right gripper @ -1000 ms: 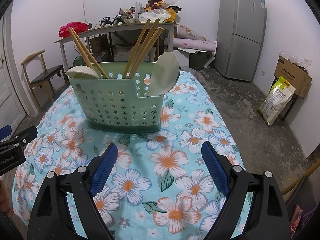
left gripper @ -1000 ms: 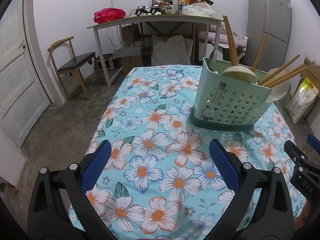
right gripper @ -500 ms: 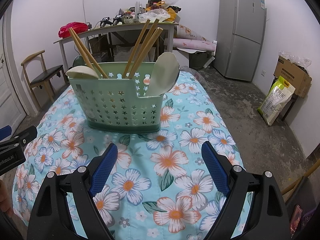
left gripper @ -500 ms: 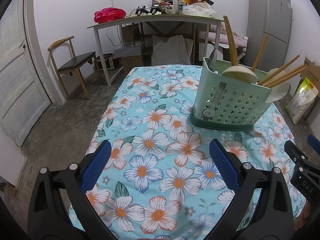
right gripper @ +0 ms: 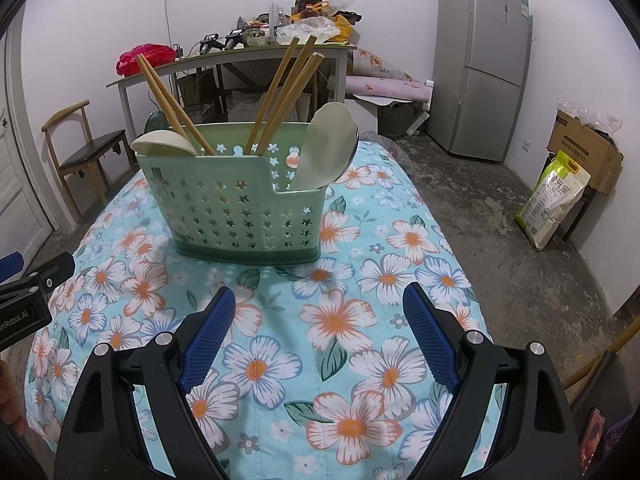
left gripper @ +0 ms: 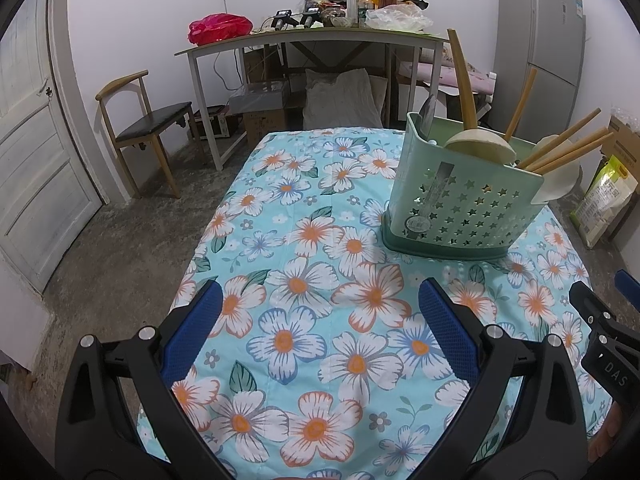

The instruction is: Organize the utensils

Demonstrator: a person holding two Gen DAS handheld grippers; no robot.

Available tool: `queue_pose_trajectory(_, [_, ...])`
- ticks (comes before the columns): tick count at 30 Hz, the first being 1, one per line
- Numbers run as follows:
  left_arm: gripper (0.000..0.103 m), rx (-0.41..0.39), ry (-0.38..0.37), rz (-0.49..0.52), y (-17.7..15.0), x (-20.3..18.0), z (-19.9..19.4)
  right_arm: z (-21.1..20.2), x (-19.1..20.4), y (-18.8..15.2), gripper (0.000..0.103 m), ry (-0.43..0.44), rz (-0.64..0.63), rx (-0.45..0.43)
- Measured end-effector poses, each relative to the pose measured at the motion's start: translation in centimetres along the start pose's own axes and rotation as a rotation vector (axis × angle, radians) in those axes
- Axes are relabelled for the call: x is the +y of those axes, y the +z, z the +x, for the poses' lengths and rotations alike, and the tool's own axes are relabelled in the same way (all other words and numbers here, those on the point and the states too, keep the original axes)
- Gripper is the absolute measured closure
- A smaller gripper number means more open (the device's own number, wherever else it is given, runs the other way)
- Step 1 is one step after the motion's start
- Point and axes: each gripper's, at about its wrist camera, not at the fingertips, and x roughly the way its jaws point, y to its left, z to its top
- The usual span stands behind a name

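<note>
A pale green utensil basket (left gripper: 464,204) (right gripper: 240,208) with star-shaped holes stands on the floral tablecloth (left gripper: 312,264) (right gripper: 360,312). Wooden chopsticks (right gripper: 288,92) (left gripper: 564,148) and cream spoons (right gripper: 326,146) (left gripper: 478,148) stick up out of it. My left gripper (left gripper: 316,300) hovers open over the cloth, with the basket ahead to its right and nothing between its fingers. My right gripper (right gripper: 316,304) is open too, empty, just in front of the basket. Each gripper shows at the edge of the other's view.
Behind the table stands a cluttered desk (left gripper: 312,36) with a red bag (left gripper: 220,28). A wooden chair (left gripper: 140,128) and a white door (left gripper: 36,160) are at the left. A grey fridge (right gripper: 484,64), a cardboard box (right gripper: 584,148) and a yellow-green sack (right gripper: 552,200) are at the right.
</note>
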Motion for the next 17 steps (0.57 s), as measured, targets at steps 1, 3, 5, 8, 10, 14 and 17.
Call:
queue_pose_trajectory(1, [0.008,0.000,-0.001,0.001,0.13,0.05,0.17,0.01,0.01,0.01,0.020,0.000,0.001,0.000])
queue_pose_trajectory(3, [0.008,0.000,-0.001,0.001,0.13,0.05,0.17,0.00,-0.01,0.00,0.020,0.000,0.001,0.000])
queue_pose_trajectory(5, [0.008,0.001,-0.001,0.001,0.07,0.04,0.09,0.01,-0.01,0.00,0.020,0.001,0.001,0.000])
queue_pose_trajectory(8, [0.009,0.001,-0.002,0.002,0.19,0.10,0.24,0.04,0.03,-0.01,0.020,0.000,0.001,0.000])
queue_pose_trajectory(10, [0.008,0.002,-0.002,0.002,0.06,0.04,0.10,0.03,-0.02,-0.02,0.020,0.001,0.001,0.000])
queue_pose_trajectory(14, [0.009,0.001,-0.001,0.002,0.16,0.08,0.17,0.04,-0.02,-0.01,0.020,0.001,0.002,0.001])
queue_pose_trajectory(17, [0.008,0.001,-0.001,0.003,0.27,0.15,0.31,0.04,-0.03,-0.01,0.020,0.001,0.001,0.000])
